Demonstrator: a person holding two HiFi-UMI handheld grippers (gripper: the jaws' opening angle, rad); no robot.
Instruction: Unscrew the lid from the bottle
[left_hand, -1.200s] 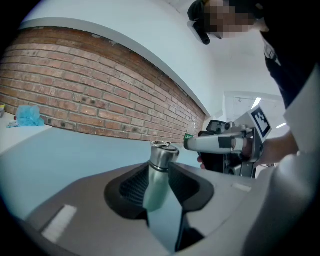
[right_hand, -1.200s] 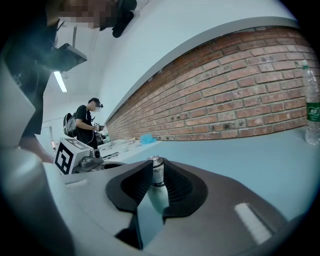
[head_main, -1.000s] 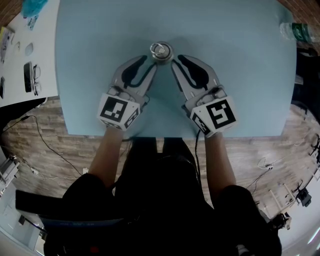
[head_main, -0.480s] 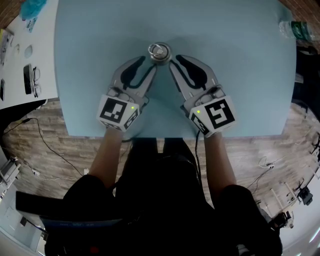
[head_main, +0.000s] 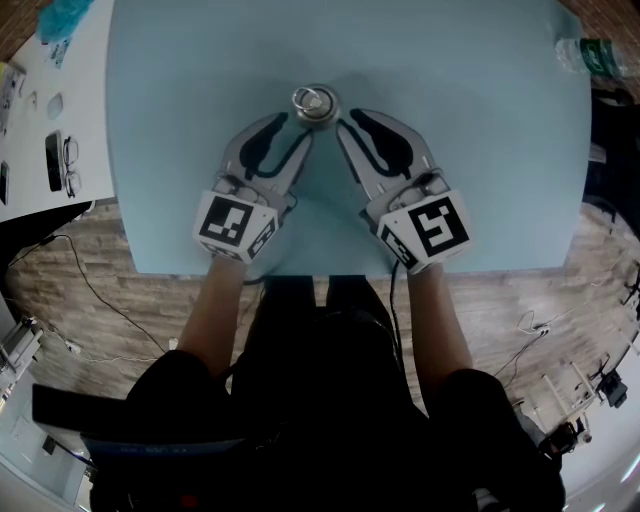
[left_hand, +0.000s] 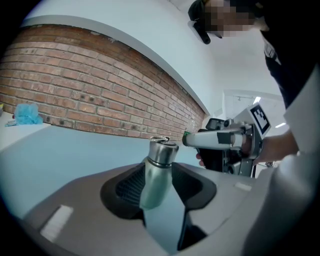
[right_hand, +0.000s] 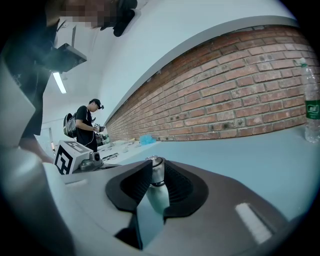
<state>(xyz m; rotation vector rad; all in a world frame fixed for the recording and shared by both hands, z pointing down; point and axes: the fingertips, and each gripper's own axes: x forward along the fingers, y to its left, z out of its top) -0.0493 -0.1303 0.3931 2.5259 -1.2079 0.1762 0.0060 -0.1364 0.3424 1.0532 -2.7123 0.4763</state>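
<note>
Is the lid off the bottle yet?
No, in the left gripper view the lid sits on top of the bottle, with no gap showing at the neck.

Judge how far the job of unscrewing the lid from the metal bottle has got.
Done: both grippers are at the silver metal bottle standing on the light blue table. In hand: the right gripper is shut on the ring-topped metal lid; the left gripper's jaws have just been opening around the bottle's body and look loose. Left: the lid sits on the neck, so it is not yet off.
</note>
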